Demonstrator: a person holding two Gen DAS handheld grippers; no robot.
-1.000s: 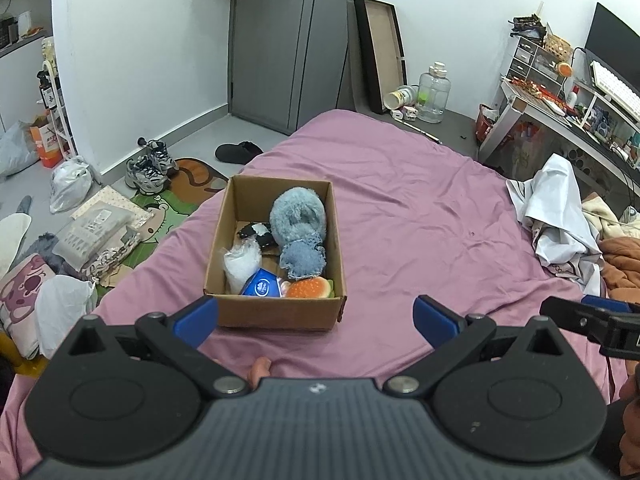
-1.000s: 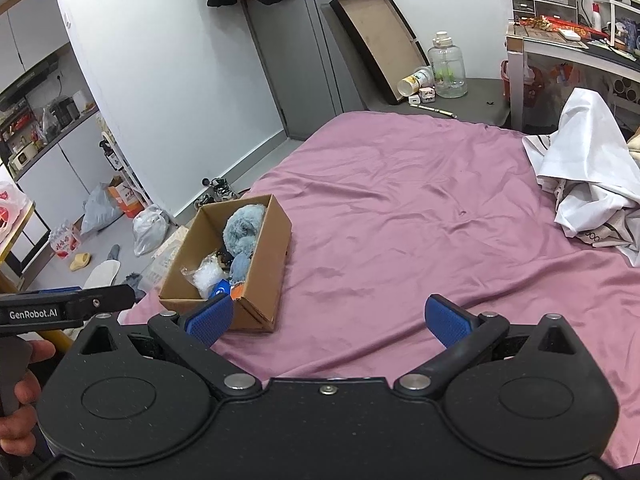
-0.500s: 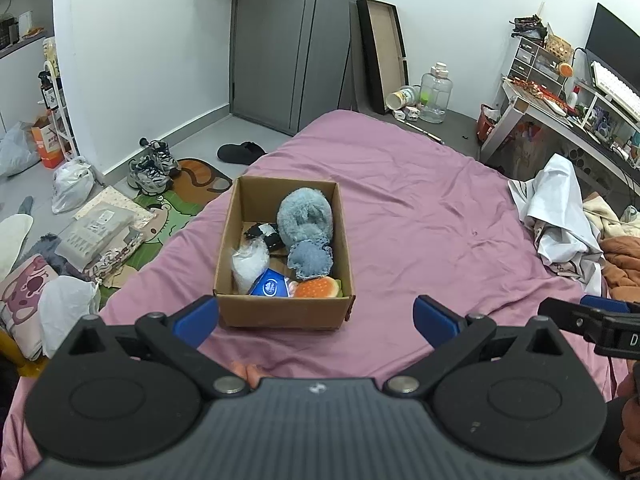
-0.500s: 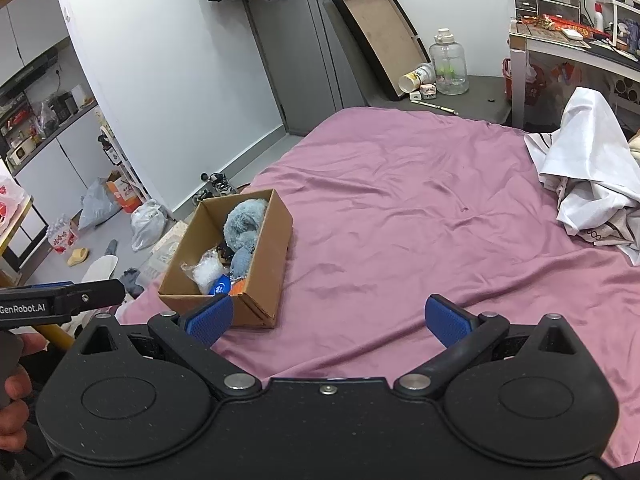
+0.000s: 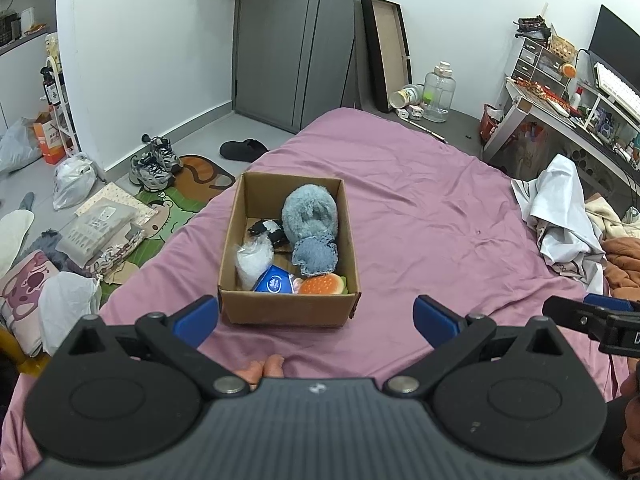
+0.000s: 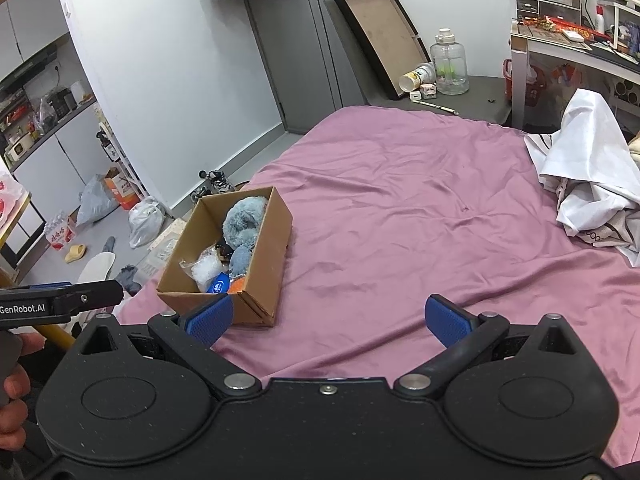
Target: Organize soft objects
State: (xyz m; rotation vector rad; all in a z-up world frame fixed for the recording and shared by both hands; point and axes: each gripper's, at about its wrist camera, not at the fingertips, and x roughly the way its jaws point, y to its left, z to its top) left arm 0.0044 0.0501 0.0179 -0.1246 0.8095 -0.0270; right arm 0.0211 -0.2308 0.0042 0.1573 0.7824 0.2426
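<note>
A cardboard box (image 5: 288, 311) (image 6: 266, 264) sits on the pink bed. Inside lie a fluffy blue-grey plush (image 5: 310, 216) (image 6: 244, 218), a round denim piece (image 5: 314, 256), a clear plastic bag (image 5: 254, 258), a blue tissue pack (image 5: 274, 282), an orange burger toy (image 5: 322, 284) and a small black-and-white item (image 5: 268, 230). My left gripper (image 5: 316, 316) hangs open just in front of the box, holding nothing. My right gripper (image 6: 326, 318) is open and empty too, with the box beyond its left finger.
The pink sheet (image 6: 420, 220) stretches right of the box. Crumpled white cloth (image 5: 560, 208) (image 6: 592, 184) lies at the bed's right edge beside a cluttered desk (image 5: 560, 116). Shoes (image 5: 154, 162), bags and a mat cover the floor on the left. A grey door (image 5: 292, 40) stands behind.
The box has drifted slightly right and looks a little nearer in the left wrist view. In the right wrist view it has shifted up and right. Both grippers stay open.
</note>
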